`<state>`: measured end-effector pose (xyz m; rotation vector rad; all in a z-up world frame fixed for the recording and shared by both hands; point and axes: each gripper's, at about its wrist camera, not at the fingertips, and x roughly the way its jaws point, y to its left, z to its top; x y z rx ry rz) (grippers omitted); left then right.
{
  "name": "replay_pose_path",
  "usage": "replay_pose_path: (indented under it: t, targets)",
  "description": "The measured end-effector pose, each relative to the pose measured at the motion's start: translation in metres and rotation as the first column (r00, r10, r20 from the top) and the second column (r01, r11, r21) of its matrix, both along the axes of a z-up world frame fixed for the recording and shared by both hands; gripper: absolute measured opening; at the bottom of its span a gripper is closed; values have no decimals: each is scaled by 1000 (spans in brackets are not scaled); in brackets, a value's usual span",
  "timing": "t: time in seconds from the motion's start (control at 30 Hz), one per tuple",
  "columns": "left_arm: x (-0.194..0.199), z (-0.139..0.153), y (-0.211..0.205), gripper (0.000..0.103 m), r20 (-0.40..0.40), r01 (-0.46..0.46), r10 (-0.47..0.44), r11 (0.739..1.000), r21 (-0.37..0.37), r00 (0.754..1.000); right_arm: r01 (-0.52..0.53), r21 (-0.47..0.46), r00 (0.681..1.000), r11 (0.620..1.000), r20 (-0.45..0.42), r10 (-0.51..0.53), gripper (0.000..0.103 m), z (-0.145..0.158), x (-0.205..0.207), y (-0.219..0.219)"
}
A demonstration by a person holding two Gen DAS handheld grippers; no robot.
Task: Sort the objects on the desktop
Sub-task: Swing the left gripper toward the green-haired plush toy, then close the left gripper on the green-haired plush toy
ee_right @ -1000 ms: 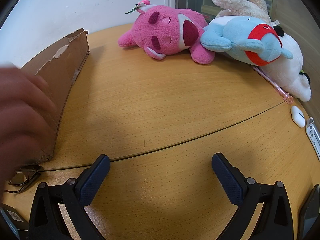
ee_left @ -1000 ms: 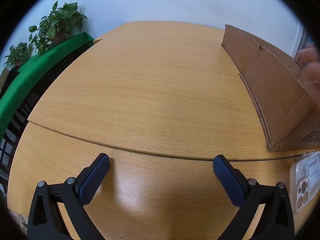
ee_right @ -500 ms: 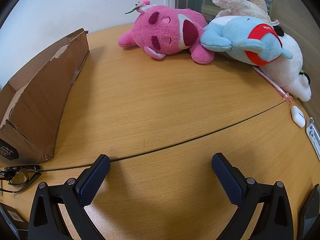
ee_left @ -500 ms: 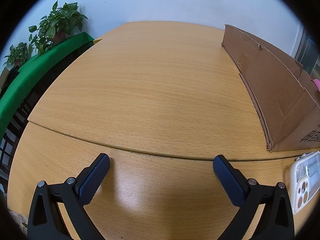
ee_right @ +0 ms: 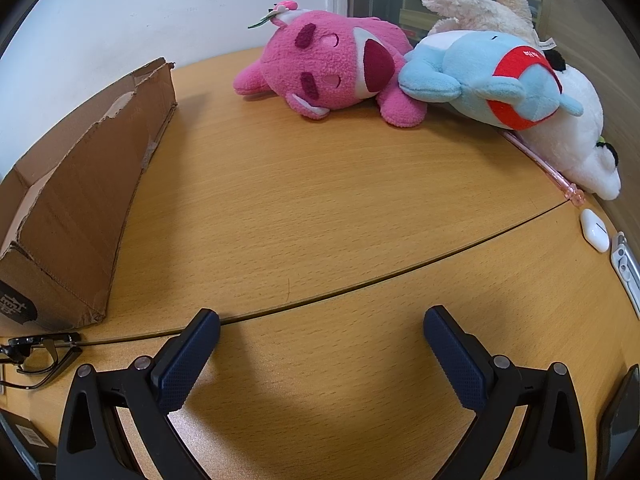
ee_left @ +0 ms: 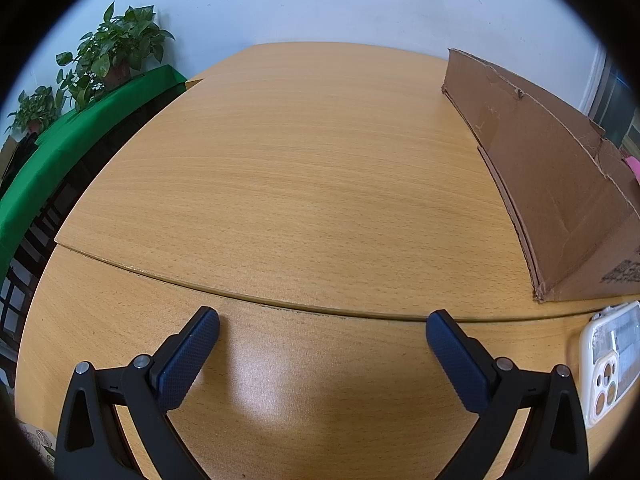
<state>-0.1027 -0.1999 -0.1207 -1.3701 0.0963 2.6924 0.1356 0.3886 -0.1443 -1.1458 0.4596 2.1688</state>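
Both tongs, left tongs (ee_left: 322, 330) and right tongs (ee_right: 321, 328), wide, empty. Risk: eyeglasses (ee_right: 38, 354) at 9 o'clock, thin wire frame slipping or bending under pinch.

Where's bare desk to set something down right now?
Widest bare wood lies left of the brown cardboard box, ahead of the left tongs. A smaller patch sits between box and pink plush toy. The right edge is crowded: plush pile, white earbud case.

box (ee_right: 80, 208) left on table (ee_right: 320, 208), plush toys (ee_right: 332, 68) behind, glasses (ee_right: 36, 354) before box
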Motion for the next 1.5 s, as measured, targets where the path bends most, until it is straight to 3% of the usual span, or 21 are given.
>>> replay_pose_path:
  t: [0.07, 0.13, 0.27, 0.33, 0.4, 0.47, 0.5, 0.57, 0.63, 0.73, 0.8, 0.83, 0.9, 0.93, 1.07, 1.17, 1.2, 1.27, 1.33, 1.43, 1.5]
  targets:
    - [10, 3, -2, 100, 21, -24, 24, 1000, -5, 999, -36, -45, 998, 998, 42, 38, 103, 5, 6, 0]
    - [37, 21, -2, 98, 3, -17, 17, 999, 34, 1000, -45, -26, 999, 999, 1, 45, 103, 15, 26, -11]
    - [117, 82, 9, 99, -62, 123, -116, 983, 138, 991, -182, 60, 981, 981, -60, 186, 103, 57, 88, -56]
    - [159, 105, 24, 100, -57, 216, -208, 956, 200, 976, -266, 56, 955, 962, -118, 271, 103, 79, 115, -79]
    - [196, 119, 46, 100, -38, 309, -311, 913, 265, 950, -396, 29, 895, 918, -209, 393, 103, 103, 142, -109]
    - [231, 122, 74, 100, -23, 412, -434, 836, 363, 901, -504, 1, 834, 864, -259, 487, 103, 111, 153, -134]
    - [243, 120, 89, 100, -12, 449, -486, 798, 403, 874, -576, -26, 791, 817, -272, 548, 103, 110, 153, -152]
    - [263, 109, 117, 100, 24, 490, -562, 739, 462, 827, -650, -61, 740, 758, -276, 613, 103, 102, 148, -177]
    - [278, 96, 135, 100, 53, 523, -619, 704, 480, 784, -711, -88, 688, 697, -290, 665, 103, 87, 138, -203]
    - [286, 70, 151, 96, 117, 510, -641, 696, 505, 758, -759, -166, 647, 630, -309, 697, 103, 65, 121, -238]
    - [281, 57, 148, 94, 162, 460, -613, 718, 522, 773, -799, -180, 599, 574, -328, 731, 103, 61, 116, -264]
    - [281, 53, 141, 94, 173, 435, -599, 723, 536, 782, -810, -158, 583, 565, -314, 749, 103, 61, 117, -274]
    - [276, 46, 126, 94, 196, 385, -558, 747, 542, 806, -854, -141, 518, 500, -314, 796, 103, 63, 122, -296]
    - [272, 45, 122, 94, 201, 374, -549, 752, 543, 811, -860, -120, 507, 496, -303, 807, 103, 62, 125, -306]
    - [268, 33, 118, 90, 202, 355, -563, 719, 597, 801, -834, -61, 549, 549, -201, 812, 103, 56, 122, -312]
    - [264, 32, 126, 81, 183, 355, -587, 677, 644, 788, -843, -80, 536, 532, -209, 818, 103, 48, 101, -322]
    - [262, 33, 130, 80, 177, 362, -581, 687, 630, 795, -847, -73, 530, 527, -206, 823, 103, 48, 98, -327]
    - [257, 40, 133, 75, 148, 387, -567, 708, 590, 811, -825, -23, 562, 565, -146, 814, 101, 48, 87, -337]
    - [249, 51, 132, 72, 120, 399, -553, 718, 571, 825, -807, -23, 586, 590, -149, 796, 96, 53, 79, -339]
    - [236, 85, 134, 72, 34, 459, -566, 701, 545, 824, -765, 16, 632, 643, -171, 756, 93, 77, 73, -338]
    - [227, 116, 137, 72, -51, 511, -576, 677, 529, 816, -724, 94, 662, 683, -186, 726, 93, 109, 65, -339]
